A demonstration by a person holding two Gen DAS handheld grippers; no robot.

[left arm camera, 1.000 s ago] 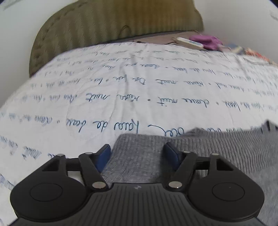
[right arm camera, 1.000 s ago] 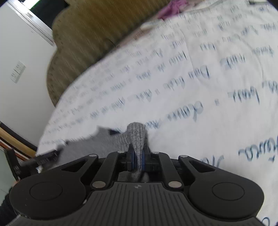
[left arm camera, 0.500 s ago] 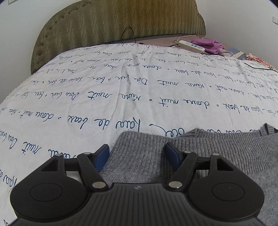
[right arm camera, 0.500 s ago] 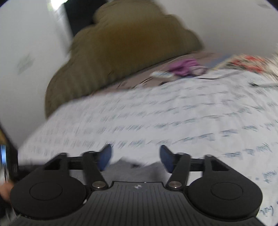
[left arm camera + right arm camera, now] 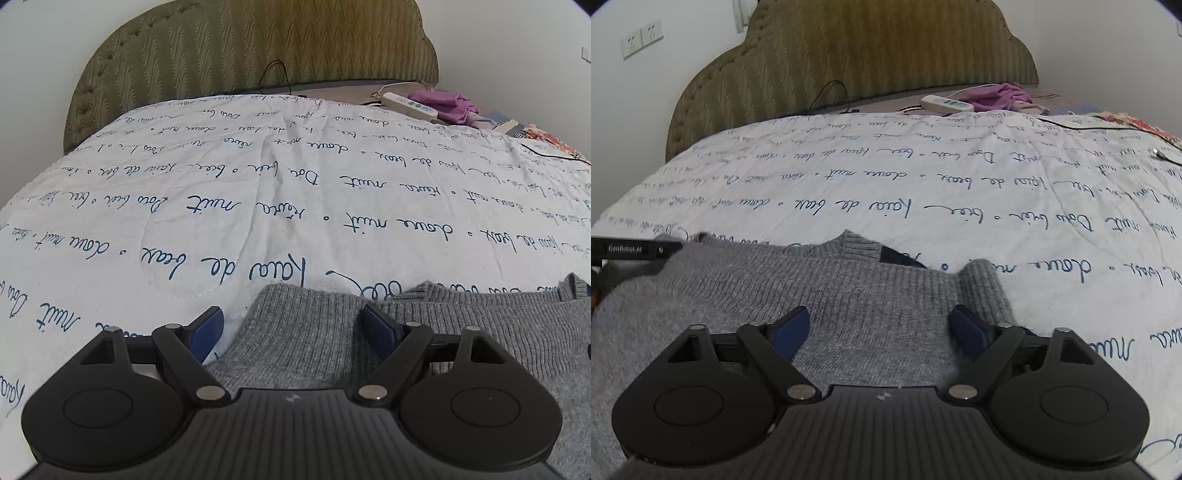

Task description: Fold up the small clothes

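Note:
A grey knitted sweater [image 5: 820, 291] lies flat on the white bedspread [image 5: 923, 177] printed with blue script. In the right wrist view its ribbed collar points away from me and a ribbed cuff [image 5: 982, 291] sits at its right. My right gripper [image 5: 881, 326] is open and empty just above the sweater. In the left wrist view the sweater [image 5: 424, 332] fills the lower right. My left gripper [image 5: 291, 328] is open and empty over the sweater's ribbed left edge. The left gripper's body [image 5: 631, 249] shows at the left edge of the right wrist view.
An olive padded headboard [image 5: 251, 48] stands at the far end of the bed. A white power strip [image 5: 408, 105] and a purple cloth [image 5: 445, 105] lie at the far right by the headboard. A black cable [image 5: 1108, 127] runs across the bedspread's far right. White walls surround the bed.
My right gripper has let go of the sweater's cuff and opened, and the cuff now lies on the bed. The left gripper stayed open over the sweater's left edge.

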